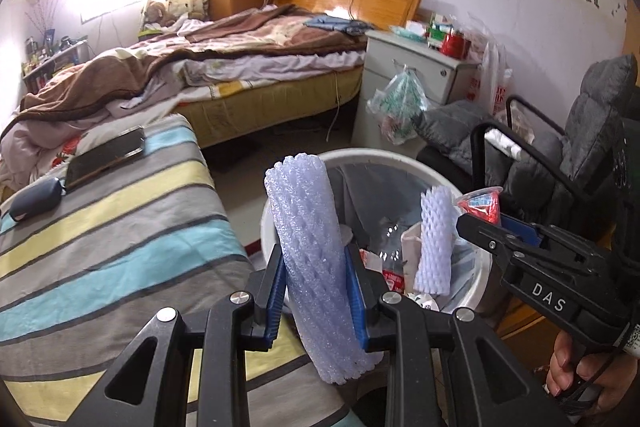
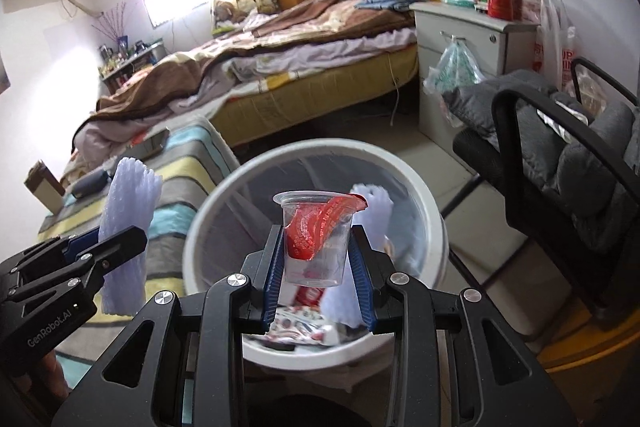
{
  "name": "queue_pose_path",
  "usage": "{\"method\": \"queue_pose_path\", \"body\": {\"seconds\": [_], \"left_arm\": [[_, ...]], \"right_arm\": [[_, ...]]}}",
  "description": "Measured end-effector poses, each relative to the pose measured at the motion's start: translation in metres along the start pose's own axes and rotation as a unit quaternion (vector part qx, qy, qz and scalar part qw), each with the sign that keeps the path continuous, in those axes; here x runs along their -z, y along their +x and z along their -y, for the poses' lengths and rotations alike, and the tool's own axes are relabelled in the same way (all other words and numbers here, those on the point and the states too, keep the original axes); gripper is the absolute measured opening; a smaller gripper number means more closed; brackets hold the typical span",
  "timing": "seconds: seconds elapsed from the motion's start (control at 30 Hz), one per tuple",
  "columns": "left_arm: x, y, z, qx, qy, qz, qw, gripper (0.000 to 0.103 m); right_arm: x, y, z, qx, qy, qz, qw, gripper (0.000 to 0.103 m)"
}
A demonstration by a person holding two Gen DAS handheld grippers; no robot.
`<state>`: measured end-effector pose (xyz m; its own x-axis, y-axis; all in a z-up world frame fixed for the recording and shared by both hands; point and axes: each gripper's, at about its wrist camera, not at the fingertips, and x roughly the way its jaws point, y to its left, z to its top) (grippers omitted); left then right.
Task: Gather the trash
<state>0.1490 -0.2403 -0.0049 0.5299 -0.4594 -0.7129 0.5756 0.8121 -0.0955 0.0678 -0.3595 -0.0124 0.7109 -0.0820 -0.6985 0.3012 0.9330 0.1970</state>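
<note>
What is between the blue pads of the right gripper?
A clear plastic cup with a red wrapper inside, above the white bin; the right wrist view shows it.

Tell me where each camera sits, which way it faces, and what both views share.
Left wrist: on the left gripper, facing down at the white bin; its jaws clamp a foam sleeve; right gripper and a hand show.
Right wrist: on the right gripper, over the bin; jaws clamp a plastic cup.
Shared: bin, both grippers, bed.
</note>
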Motion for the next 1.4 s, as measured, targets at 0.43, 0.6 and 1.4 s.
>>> {"method": "queue_pose_path", "body": {"seconds": [0.43, 0.6, 1.4], "left_arm": [[0.000, 0.024, -0.001, -0.003, -0.014, -0.013, 0.9998, 0.042], [0.000, 0.025, 0.000, -0.002, -0.016, -0.013, 0.9998, 0.048], [0.026, -0.029, -0.011, -0.040, -0.032, 0.034, 0.9981, 0.052]], "right_arm": [[0.003, 0.018, 0.015, 0.037, -0.011, -0.027, 0.999, 0.035], [0.004, 0.019, 0.017, 0.042, -0.016, -0.024, 0.999, 0.057], [0.016, -0.018, 0.001, 0.027, -0.002, 0.032, 0.999, 0.058]]}}
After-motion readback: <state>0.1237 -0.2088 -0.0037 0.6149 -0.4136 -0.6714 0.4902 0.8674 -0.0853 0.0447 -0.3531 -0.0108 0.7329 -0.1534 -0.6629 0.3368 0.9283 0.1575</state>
